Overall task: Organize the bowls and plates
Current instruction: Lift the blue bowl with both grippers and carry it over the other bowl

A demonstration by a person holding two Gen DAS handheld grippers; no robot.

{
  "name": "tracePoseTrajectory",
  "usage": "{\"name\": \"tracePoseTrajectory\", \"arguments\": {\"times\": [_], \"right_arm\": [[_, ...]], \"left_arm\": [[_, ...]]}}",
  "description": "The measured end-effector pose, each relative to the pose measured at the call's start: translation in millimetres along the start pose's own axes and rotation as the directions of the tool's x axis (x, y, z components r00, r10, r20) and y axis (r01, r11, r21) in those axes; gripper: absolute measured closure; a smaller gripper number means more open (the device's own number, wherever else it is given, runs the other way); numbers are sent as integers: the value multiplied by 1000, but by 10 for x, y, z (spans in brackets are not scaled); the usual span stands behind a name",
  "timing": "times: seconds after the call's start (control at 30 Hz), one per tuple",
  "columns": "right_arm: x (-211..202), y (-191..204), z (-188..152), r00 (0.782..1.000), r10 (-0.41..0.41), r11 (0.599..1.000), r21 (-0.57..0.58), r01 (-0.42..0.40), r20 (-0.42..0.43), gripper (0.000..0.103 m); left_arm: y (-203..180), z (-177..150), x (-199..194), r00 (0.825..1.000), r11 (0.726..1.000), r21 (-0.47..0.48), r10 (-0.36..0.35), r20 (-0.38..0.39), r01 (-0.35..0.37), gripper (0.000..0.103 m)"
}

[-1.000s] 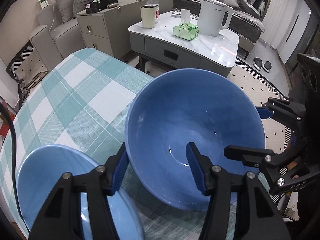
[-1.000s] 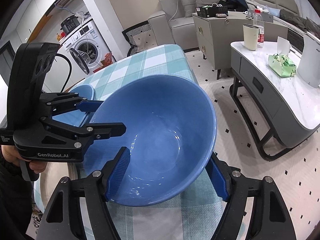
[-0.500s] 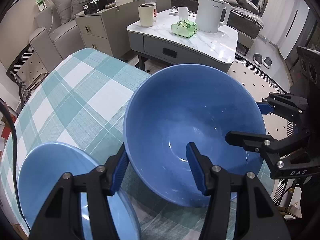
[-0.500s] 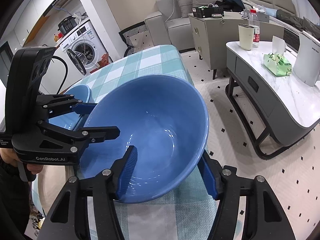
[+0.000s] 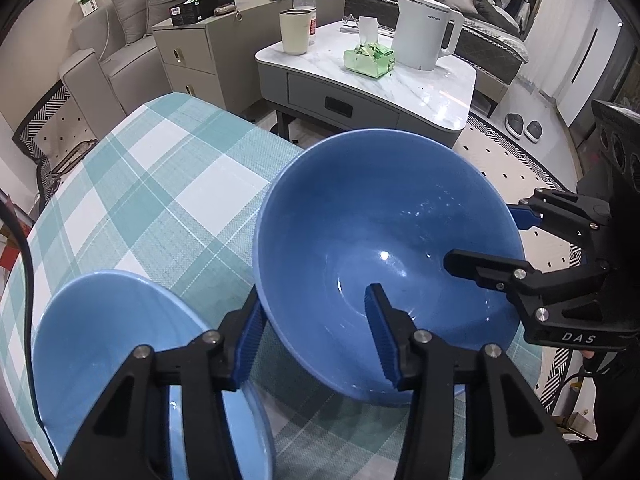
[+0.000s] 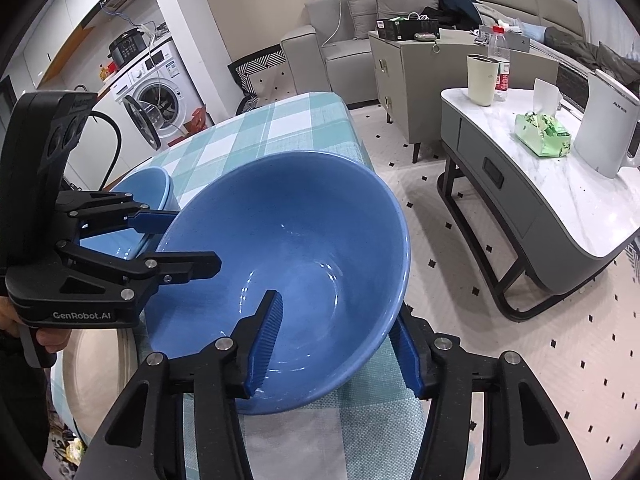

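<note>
A large blue bowl is held tilted above the checked tablecloth by both grippers. My left gripper is shut on its near rim, one finger inside and one outside. My right gripper is shut on the opposite rim the same way. A smaller light blue bowl sits on the table to the left of the big bowl; it also shows in the right wrist view behind my left gripper.
A cream plate lies at the table's near left in the right wrist view. Beyond the table's edge stand a marble coffee table with a kettle, a cabinet and a sofa.
The big blue bowl has been lifted and tilted, and it has shifted a little toward the small bowl. Both grippers kept their grip on its rim.
</note>
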State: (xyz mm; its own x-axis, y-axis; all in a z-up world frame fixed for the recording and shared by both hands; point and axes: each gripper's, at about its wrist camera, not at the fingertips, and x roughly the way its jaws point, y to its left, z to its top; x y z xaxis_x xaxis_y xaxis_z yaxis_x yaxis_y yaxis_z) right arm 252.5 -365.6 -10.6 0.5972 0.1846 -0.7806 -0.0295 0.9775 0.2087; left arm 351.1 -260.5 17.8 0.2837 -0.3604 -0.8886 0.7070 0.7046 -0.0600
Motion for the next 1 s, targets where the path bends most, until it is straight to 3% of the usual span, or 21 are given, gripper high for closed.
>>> {"name": "tracePoseTrajectory", "arguments": {"times": [1.0], "right_arm": [[-84, 26, 21, 998, -67, 998, 11, 67, -3, 49]], "left_arm": [[-136, -37, -111, 1000, 1000, 11, 13, 18, -14, 54]]}}
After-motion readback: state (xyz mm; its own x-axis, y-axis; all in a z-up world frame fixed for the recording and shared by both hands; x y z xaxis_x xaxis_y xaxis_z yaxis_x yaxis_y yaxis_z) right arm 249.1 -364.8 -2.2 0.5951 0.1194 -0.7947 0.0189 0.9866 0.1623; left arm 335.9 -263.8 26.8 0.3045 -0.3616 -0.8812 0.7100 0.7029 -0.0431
